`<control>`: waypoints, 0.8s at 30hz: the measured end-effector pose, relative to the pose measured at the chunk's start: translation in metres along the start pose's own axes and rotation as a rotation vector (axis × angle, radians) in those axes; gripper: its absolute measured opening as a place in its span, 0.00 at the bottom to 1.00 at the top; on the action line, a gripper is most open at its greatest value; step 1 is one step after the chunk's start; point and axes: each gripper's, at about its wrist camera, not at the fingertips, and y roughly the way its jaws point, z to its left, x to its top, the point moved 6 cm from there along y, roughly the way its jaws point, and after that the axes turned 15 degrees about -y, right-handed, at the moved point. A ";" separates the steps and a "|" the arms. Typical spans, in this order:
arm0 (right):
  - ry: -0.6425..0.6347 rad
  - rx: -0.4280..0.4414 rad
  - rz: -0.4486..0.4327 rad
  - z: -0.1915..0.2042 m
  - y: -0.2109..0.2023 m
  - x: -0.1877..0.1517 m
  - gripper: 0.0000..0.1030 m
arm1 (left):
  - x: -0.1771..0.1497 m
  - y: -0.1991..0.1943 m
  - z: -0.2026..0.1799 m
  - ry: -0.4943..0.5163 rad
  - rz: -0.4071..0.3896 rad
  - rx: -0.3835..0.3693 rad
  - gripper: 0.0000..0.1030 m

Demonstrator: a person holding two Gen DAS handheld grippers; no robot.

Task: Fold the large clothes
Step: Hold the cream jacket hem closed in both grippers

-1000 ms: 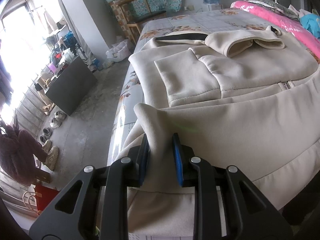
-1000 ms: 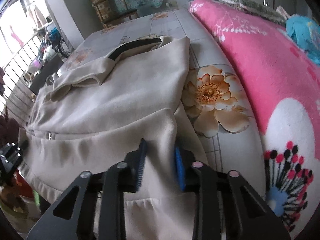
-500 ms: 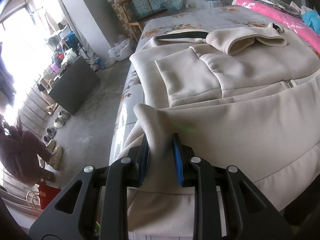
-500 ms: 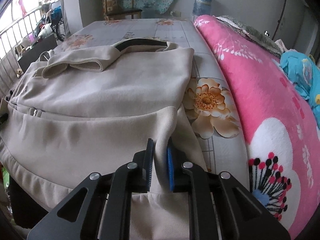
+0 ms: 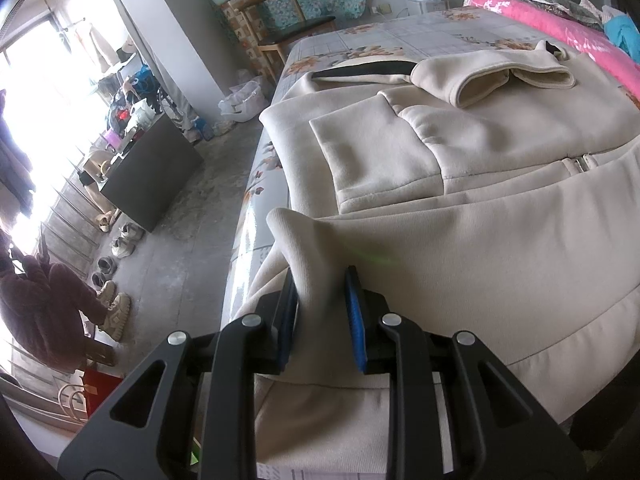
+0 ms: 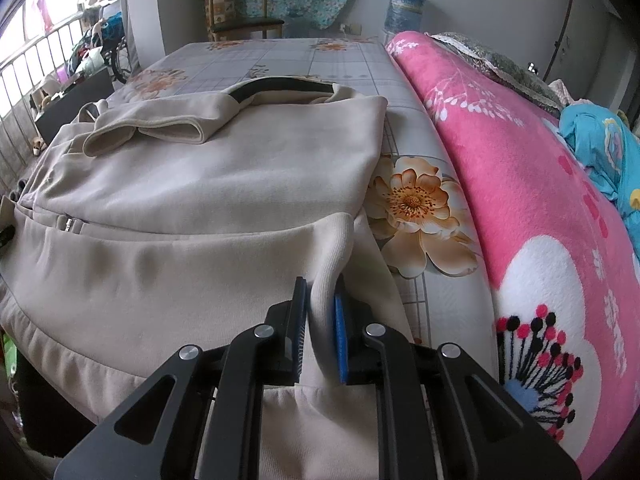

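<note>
Both bottom corners of the beige jacket now pinched; lift-and-fold looks ready.

Left wrist view: left gripper [image 5: 322, 314] unchanged, jaws narrow on a raised corner of the jacket [image 5: 460, 248], which spreads toward 1 o'clock across the bed [image 5: 256, 216], cuffs [image 5: 492, 80] folded in near 1 o'clock.
Right wrist view: right gripper [image 6: 322, 334] has closed from a loose straddle to a tight pinch on the ribbed hem fold [image 6: 330, 272], pink blanket [image 6: 520, 184] at 3 o'clock. Judged: grasp phase complete.

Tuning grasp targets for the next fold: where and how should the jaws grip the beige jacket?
Grip the beige jacket at the near hem's two corners, coming from the bed's near edge. Both are bunched into raised ridges narrow enough to pinch, as the left gripper and right gripper do now.
</note>
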 end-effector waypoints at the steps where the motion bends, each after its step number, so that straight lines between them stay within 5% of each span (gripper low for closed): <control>1: 0.000 0.000 0.000 0.000 0.000 0.000 0.13 | 0.000 0.000 0.000 0.000 0.000 0.000 0.22; 24: -0.013 -0.007 0.023 0.000 0.002 0.001 0.13 | 0.002 -0.001 0.007 -0.043 0.023 0.016 0.22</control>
